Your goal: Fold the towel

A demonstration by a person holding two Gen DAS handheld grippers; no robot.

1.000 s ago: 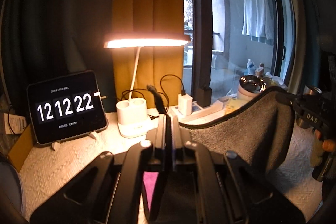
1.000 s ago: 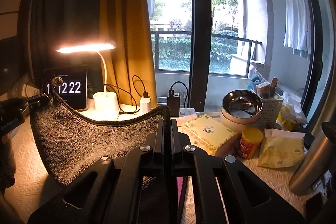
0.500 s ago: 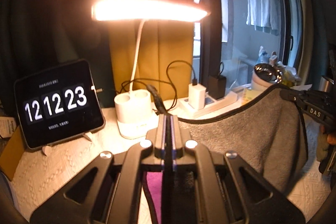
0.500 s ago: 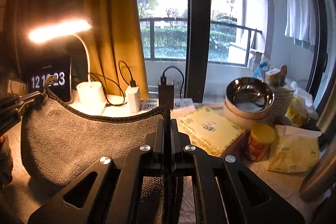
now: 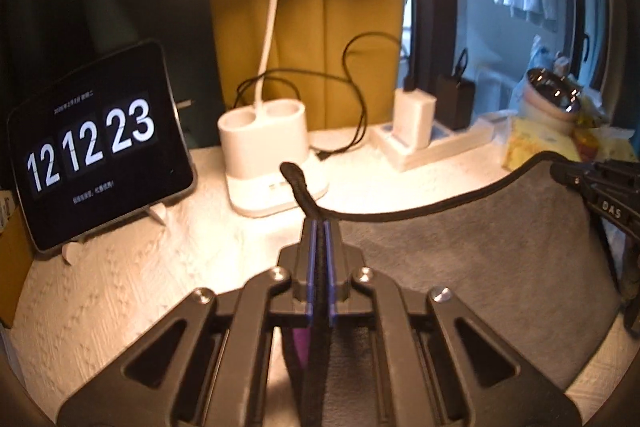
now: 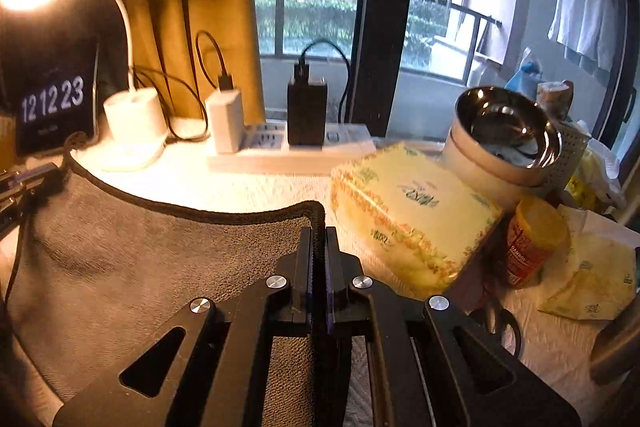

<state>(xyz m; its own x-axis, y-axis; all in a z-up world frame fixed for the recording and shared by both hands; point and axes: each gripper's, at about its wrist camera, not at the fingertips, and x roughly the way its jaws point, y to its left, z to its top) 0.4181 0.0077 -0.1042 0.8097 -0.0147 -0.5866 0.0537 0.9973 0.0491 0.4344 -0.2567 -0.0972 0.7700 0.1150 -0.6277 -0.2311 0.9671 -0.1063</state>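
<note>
A grey towel (image 5: pixel 480 251) with a black hem hangs between my two grippers, its top edge sagging. My left gripper (image 5: pixel 319 227) is shut on one top corner; the hem loop pokes out beyond the tips. My right gripper (image 6: pixel 319 231) is shut on the other top corner of the towel (image 6: pixel 152 259). In the left wrist view the right gripper (image 5: pixel 600 187) shows at the right edge. In the right wrist view the left gripper (image 6: pixel 24 183) shows at the far left. The towel's lower part rests on the white cloth-covered table (image 5: pixel 132 259).
At the back stand a clock tablet (image 5: pixel 96 143), a lit desk lamp's white base (image 5: pixel 268 147), a power strip with chargers (image 6: pixel 288 147). To the right lie a yellow tissue pack (image 6: pixel 408 215), stacked bowls (image 6: pixel 500 139), a yellow jar (image 6: pixel 532 239) and a sachet (image 6: pixel 592 287).
Both grippers have moved forward and down toward the back of the table with the towel; the lamp, clock and power strip loom closer. The clock went from 12:12:22 to 12:12:23.
</note>
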